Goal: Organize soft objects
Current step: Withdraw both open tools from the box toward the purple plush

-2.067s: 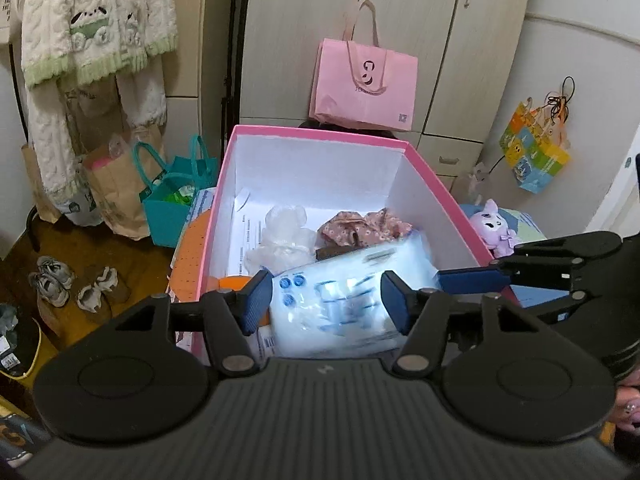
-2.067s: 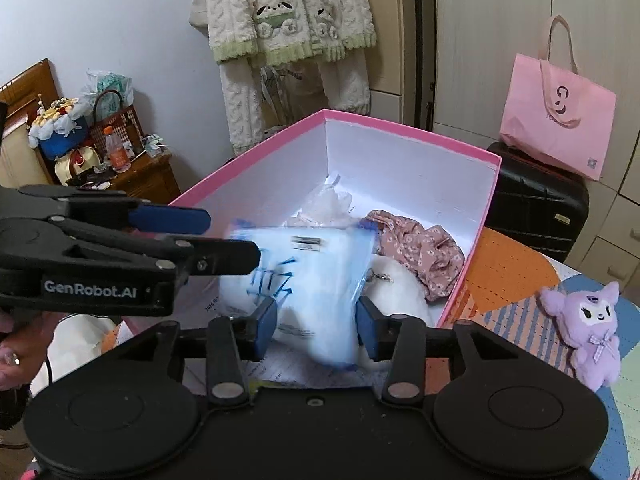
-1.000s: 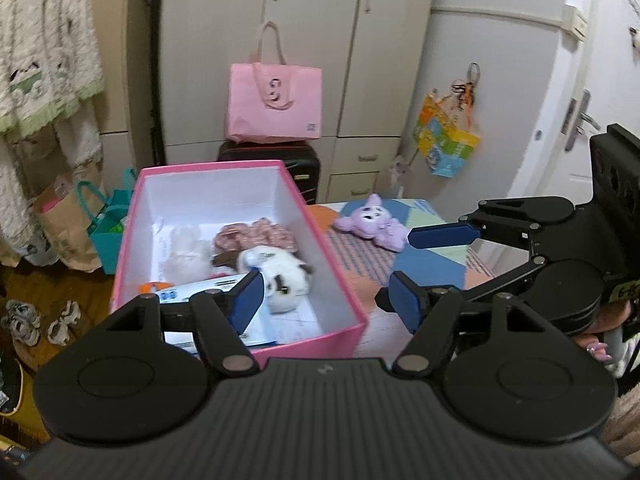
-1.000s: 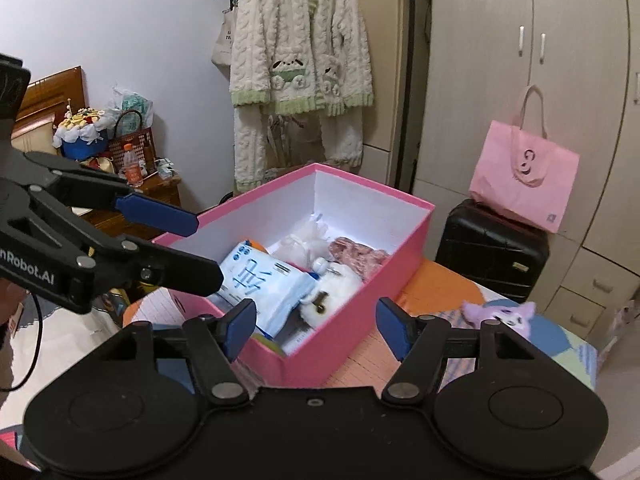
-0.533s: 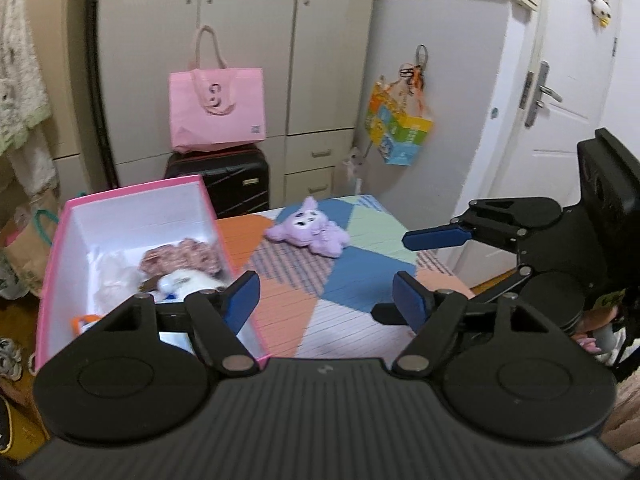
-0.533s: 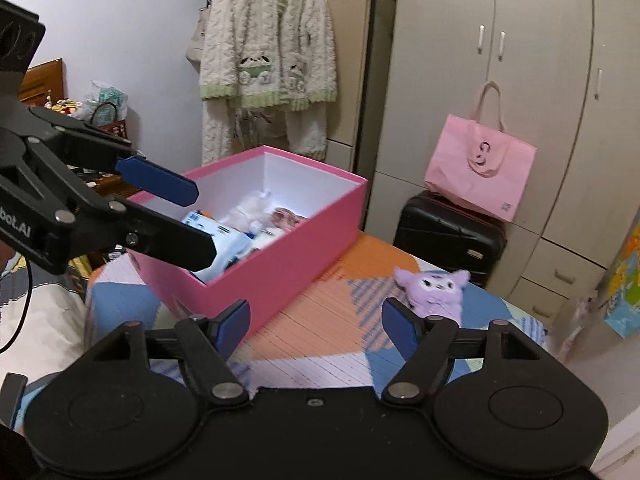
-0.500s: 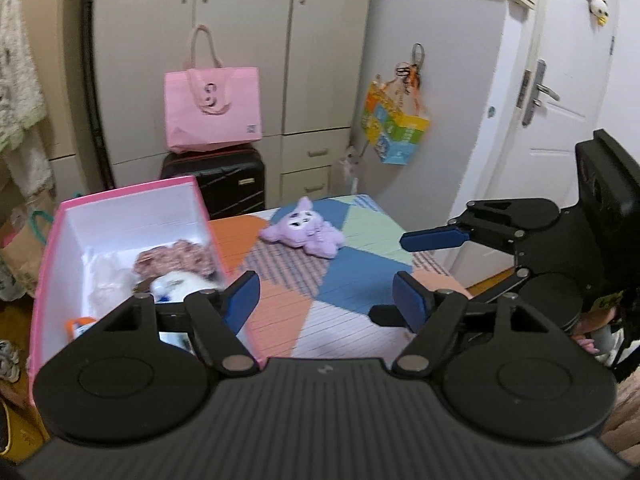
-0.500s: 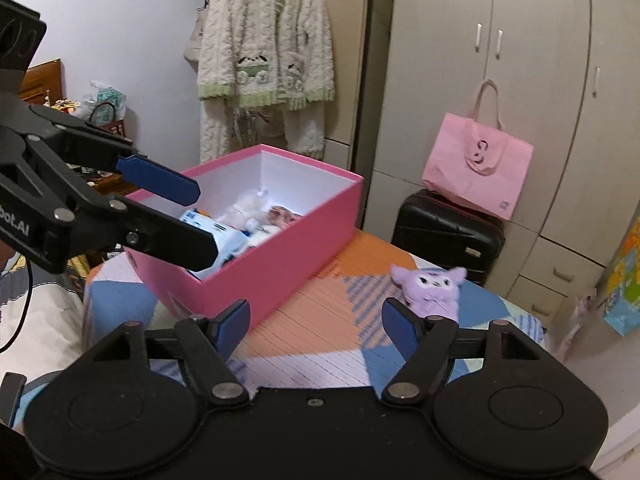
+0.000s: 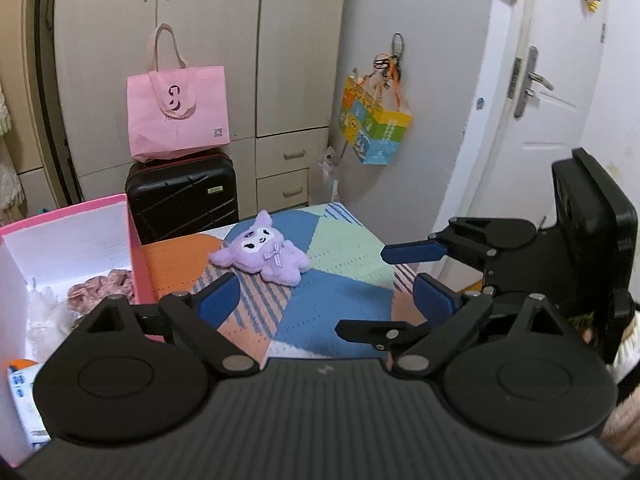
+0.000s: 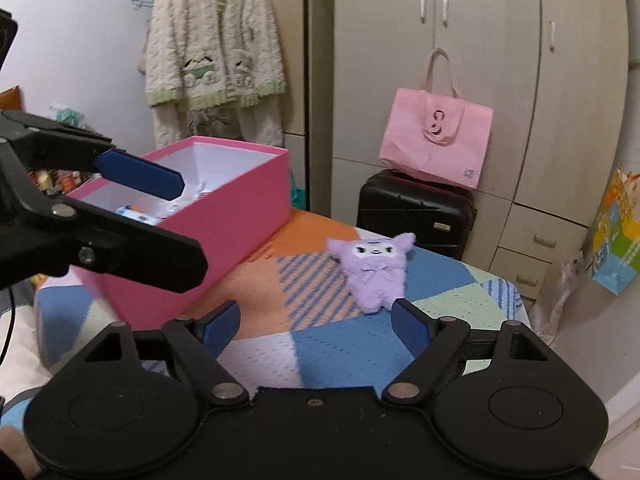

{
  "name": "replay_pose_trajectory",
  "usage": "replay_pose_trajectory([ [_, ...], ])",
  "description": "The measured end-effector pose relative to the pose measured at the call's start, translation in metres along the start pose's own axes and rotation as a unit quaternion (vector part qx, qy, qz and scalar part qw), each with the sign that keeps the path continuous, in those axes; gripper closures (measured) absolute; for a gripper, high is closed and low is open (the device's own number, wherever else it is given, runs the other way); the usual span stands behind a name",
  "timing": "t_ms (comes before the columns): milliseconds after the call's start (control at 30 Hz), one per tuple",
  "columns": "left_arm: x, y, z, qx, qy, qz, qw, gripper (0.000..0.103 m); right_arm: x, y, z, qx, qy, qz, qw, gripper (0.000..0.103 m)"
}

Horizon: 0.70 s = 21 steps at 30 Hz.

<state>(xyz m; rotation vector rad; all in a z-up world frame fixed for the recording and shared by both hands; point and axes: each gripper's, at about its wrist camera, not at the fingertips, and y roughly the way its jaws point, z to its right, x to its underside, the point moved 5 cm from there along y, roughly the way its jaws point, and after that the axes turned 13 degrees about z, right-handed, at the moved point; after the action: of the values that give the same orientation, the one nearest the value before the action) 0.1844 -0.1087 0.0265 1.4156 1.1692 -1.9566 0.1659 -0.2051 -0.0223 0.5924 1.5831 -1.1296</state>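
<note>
The purple plush toy (image 9: 262, 254) lies face up on the patchwork bedspread (image 9: 340, 292), in the middle of the left wrist view and just above centre in the right wrist view, apart from both tools. To its left stands the pink box (image 10: 240, 220), open at the top, white inside; in the left wrist view its lower-left part holds a floral fabric piece (image 9: 102, 286), a pale fluffy item (image 9: 42, 312) and a blue-and-white package (image 9: 22, 394). The left gripper (image 9: 326, 300) fills the bottom of its own view, its blue-padded jaws opening wide, with only bedspread between them; the plush sits beyond and above the left finger. The right gripper (image 10: 316, 326) is likewise opening, nothing between its jaws, and the plush lies just past its right finger tip. Each tool shows in the other's view: the right one at mid right, the left one at mid left in front of the box. Behind the bed a black suitcase (image 10: 416, 212) carries a pink tote bag (image 10: 436, 140) against the wardrobe (image 10: 500, 60). A cream knitted cardigan (image 10: 214, 48) hangs at upper left of the right wrist view, and a colourful paper bag (image 9: 374, 124) hangs right of centre in the left wrist view.
</note>
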Motion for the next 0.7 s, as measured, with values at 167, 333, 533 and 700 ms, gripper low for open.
replay_pose_trajectory([
  [167, 0.006, 0.036, -0.005, -0.036, -0.017, 0.000, 0.9992, 0.008, 0.011, 0.017, 0.018, 0.000, -0.018, 0.034, 0.999, 0.016],
  [333, 0.012, 0.067, -0.008, -0.047, -0.074, 0.019, 0.9959, 0.008, 0.022, 0.047, 0.032, 0.011, -0.049, 0.048, 0.998, 0.015],
  [533, 0.028, 0.115, -0.025, -0.079, -0.106, -0.011, 0.9912, 0.010, 0.029, 0.078, 0.049, -0.045, -0.020, 0.026, 0.998, 0.015],
  [700, 0.045, 0.146, -0.052, -0.092, -0.168, -0.031, 0.9809, 0.011, 0.026, 0.106, 0.064, -0.063, 0.003, 0.003, 0.998, 0.015],
])
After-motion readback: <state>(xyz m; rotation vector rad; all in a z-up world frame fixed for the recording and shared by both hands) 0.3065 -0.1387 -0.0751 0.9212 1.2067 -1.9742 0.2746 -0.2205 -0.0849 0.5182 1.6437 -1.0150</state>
